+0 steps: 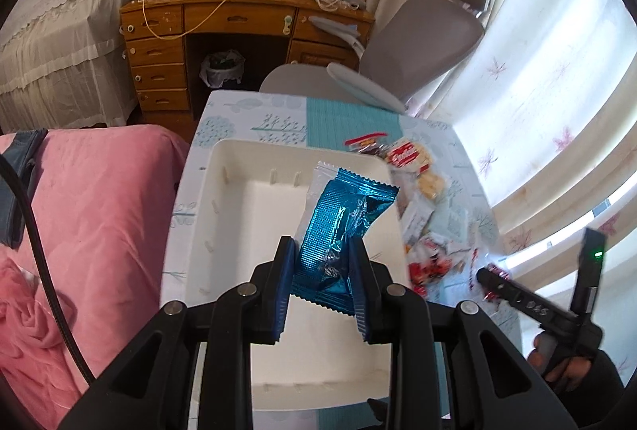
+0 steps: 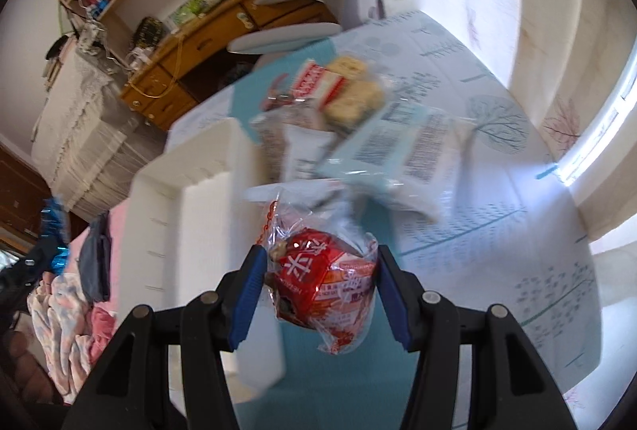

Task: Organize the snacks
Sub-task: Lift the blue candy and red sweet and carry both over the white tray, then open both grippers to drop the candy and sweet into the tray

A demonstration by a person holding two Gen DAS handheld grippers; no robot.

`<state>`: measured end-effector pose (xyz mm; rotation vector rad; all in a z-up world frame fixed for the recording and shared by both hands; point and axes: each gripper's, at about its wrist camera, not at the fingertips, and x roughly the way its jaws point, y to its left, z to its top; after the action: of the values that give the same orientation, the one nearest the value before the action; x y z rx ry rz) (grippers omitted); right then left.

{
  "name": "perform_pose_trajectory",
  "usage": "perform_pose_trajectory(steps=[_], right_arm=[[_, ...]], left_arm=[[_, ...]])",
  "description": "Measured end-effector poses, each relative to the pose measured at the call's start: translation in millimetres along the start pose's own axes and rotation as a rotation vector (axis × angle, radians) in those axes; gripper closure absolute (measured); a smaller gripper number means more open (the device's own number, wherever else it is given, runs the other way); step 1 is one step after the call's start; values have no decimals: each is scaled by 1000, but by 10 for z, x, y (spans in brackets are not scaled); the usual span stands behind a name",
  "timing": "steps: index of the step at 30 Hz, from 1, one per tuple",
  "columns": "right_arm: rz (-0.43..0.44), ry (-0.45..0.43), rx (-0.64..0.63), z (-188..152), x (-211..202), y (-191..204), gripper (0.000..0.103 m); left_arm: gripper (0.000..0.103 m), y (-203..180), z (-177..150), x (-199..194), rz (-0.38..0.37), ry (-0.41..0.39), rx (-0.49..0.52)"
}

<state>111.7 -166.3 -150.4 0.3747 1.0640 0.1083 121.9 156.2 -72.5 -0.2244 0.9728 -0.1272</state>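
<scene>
My left gripper (image 1: 322,262) is shut on a shiny blue foil snack packet (image 1: 338,227), held above the white plastic bin (image 1: 235,167) on the patterned table. My right gripper (image 2: 320,282) is shut on a red snack in a clear wrapper (image 2: 322,278), lifted over the teal strip of the table beside the bin's right wall (image 2: 199,167). A pile of snack packets (image 1: 422,199) lies on the table right of the bin; in the right wrist view the same pile (image 2: 358,119) sits beyond the held snack. The other gripper (image 1: 533,302), with a red packet at its tip, shows at the lower right of the left wrist view.
A pink-covered bed (image 1: 99,215) runs along the table's left side. A grey office chair (image 1: 418,43) stands behind the table, with a wooden desk (image 1: 223,24) further back. Curtains (image 1: 537,91) hang along the right.
</scene>
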Motion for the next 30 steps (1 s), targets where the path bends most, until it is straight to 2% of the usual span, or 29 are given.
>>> perform_pose_trajectory(steps=[11,22,23,24,26,27,30], right_arm=[[117,-51,-76,-275,-52,791,48],[151,-34,-194,-475,-57,1199,46],[144,-32,-195,-475,-51,1203,45],[140,-29,-191,-470,-38,1192,39],[134,-22,-178,-478,-29,1170,36],[134,-20,-173,-485,-30,1155,36],[127,-17,-168,-515,-53,1119,35]], left_arm=[[78,345,-98,10,11,70,36],[76,452,-229,-17,13,108,47],[72,452,-235,-25,16,109,47],[68,451,-235,-35,17,109,46],[35,467,-258,-49,21,108,35],[32,475,-263,-59,24,102,30],[31,500,-295,-89,19,93,13]])
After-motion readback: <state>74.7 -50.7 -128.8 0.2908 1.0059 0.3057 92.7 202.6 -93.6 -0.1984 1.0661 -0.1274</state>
